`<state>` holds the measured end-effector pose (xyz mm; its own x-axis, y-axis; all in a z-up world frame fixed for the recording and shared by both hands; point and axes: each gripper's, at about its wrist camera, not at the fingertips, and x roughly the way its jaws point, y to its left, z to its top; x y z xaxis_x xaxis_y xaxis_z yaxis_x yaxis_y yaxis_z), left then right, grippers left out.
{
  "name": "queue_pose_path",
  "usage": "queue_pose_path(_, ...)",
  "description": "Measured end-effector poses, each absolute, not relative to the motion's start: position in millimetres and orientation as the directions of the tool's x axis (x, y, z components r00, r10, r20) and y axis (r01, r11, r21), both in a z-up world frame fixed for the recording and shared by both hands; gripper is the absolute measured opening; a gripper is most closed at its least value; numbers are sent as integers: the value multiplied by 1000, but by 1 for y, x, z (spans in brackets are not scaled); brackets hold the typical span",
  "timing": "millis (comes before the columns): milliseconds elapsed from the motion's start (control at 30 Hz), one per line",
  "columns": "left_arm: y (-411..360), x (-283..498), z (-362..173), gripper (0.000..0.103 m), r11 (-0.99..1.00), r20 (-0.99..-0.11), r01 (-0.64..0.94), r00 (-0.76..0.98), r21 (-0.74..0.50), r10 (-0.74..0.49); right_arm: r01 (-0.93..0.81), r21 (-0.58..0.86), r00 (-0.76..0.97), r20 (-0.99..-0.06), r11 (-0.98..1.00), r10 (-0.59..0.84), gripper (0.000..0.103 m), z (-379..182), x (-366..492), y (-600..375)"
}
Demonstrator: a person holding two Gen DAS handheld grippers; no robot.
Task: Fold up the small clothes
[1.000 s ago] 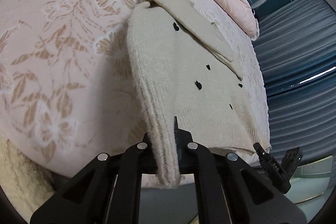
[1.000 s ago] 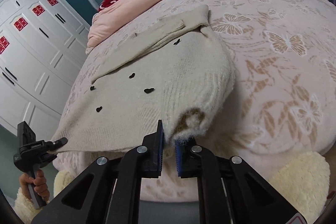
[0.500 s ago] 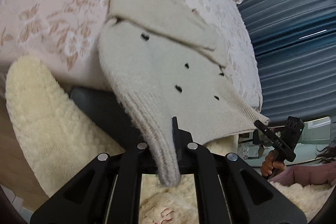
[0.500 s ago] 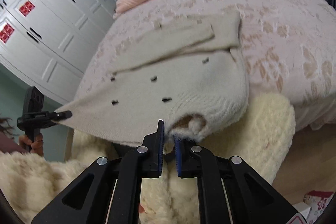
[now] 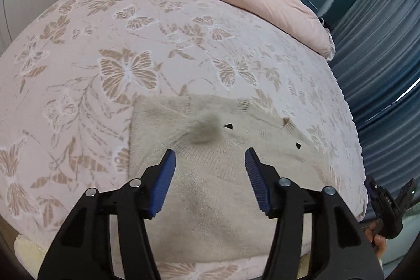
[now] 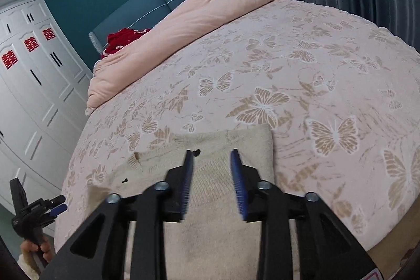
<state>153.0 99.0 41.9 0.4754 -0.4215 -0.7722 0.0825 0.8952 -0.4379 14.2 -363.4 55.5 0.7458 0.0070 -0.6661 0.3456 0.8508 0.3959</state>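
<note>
One garment in play, and most of the folding looks done. Largest first: the bed (image 5: 110, 49), covered in a pink spread with butterfly print, fills both views; a pink quilt (image 6: 199, 17) is bunched along the headboard end with something red behind it.

Cream knit sweater (image 5: 210, 190) lies on the near part of the bed, close to the edge facing the cameras. It reads as a compact, roughly rectangular bundle: straight left side and a squared far corner in the left wrist view, a clean far edge and right side in the right wrist view (image 6: 236, 146). Layers appear stacked, with a ribbed cuff or hem peeking out at the far edge. Small black heart marks show on the upper face. A fuzzy grey tuft (image 5: 203, 131) sits on top near the far edge; cannot tell if it is a pom-pom or trim.

Left tongs (image 5: 210, 159) spread wide, empty, poised just above the sweater. Right tongs (image 6: 212, 159) likewise parted and empty over the same bundle; slight motion blur on the fingers. Neither grips cloth.

Judgement: main fold is laid and released. The bundle's side toward the wardrobe looks less tidy, sloping and rumpled near the ribbed bit. What may remain is a final halving or a smoothing pass, or nothing. No other small clothes visible waiting on the bed.
</note>
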Motion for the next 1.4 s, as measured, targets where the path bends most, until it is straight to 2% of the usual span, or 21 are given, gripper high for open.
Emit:
queue_pose_path(33,105,150,40,64,894,-766,90,484,-438,-424,338,381,741,-671,861,6,59,50,10,-361)
queue_pose_path(67,109,147,40,77,899,-763,96,495,-428,-416,326,355,732,-681,876,3,62,45,8,-358)
queue_pose_path(100,113,145,39,85,905,-759,101,511,-413,-404,314,324,718,-696,893,0,62,39,8,-355)
queue_pose_path(167,112,148,34,90,909,-758,120,515,-399,-401,308,274,680,-733,911,-9,62,25,16,-355)
queue_pose_path(400,76,184,-17,91,927,-826,178,420,-330,-375,393,341,595,-802,854,47,63,-27,61,-376)
queue_pose_path(533,62,195,-44,89,925,-854,180,356,-335,-379,380,301,558,-829,875,43,61,-38,75,-368)
queue_pose_path(567,60,195,-48,78,923,-857,187,346,-336,-383,378,297,548,-835,877,47,49,-41,76,-367)
queue_pose_path(600,57,196,-51,59,924,-864,200,332,-327,-378,371,294,542,-839,881,51,29,-43,76,-364)
queue_pose_path(633,54,196,-53,52,929,-875,211,323,-304,-360,365,290,530,-846,885,59,19,-45,75,-362)
queue_pose_path(667,53,194,-53,34,924,-877,229,311,-306,-368,357,294,524,-849,887,70,9,-47,72,-361)
queue_pose_path(700,52,192,-51,20,912,-873,245,289,-329,-393,345,304,538,-839,888,79,9,-45,68,-359)
queue_pose_path(800,57,177,-30,1,893,-843,276,318,-355,-433,282,324,607,-789,903,93,8,-25,49,-350)
queue_pose_path(967,77,163,32,0,866,-751,278,431,-416,-500,198,374,733,-670,906,116,8,36,27,-348)
queue_pose_path(1033,81,171,41,3,860,-746,262,429,-437,-509,193,368,735,-668,910,114,8,46,29,-350)
queue_pose_path(1067,80,177,40,13,866,-756,251,422,-432,-500,198,366,735,-670,909,109,8,47,29,-351)
queue_pose_path(1100,79,183,37,38,878,-770,236,422,-416,-479,201,374,732,-672,905,115,8,46,29,-352)
queue_pose_path(1167,79,193,27,69,895,-783,208,433,-395,-447,217,388,725,-679,896,118,8,40,27,-351)
queue_pose_path(1200,81,198,20,73,891,-779,197,435,-408,-452,221,397,722,-681,891,124,8,35,25,-350)
queue_pose_path(1400,70,228,-32,74,889,-834,182,308,-420,-457,249,461,708,-686,852,164,8,17,14,-347)
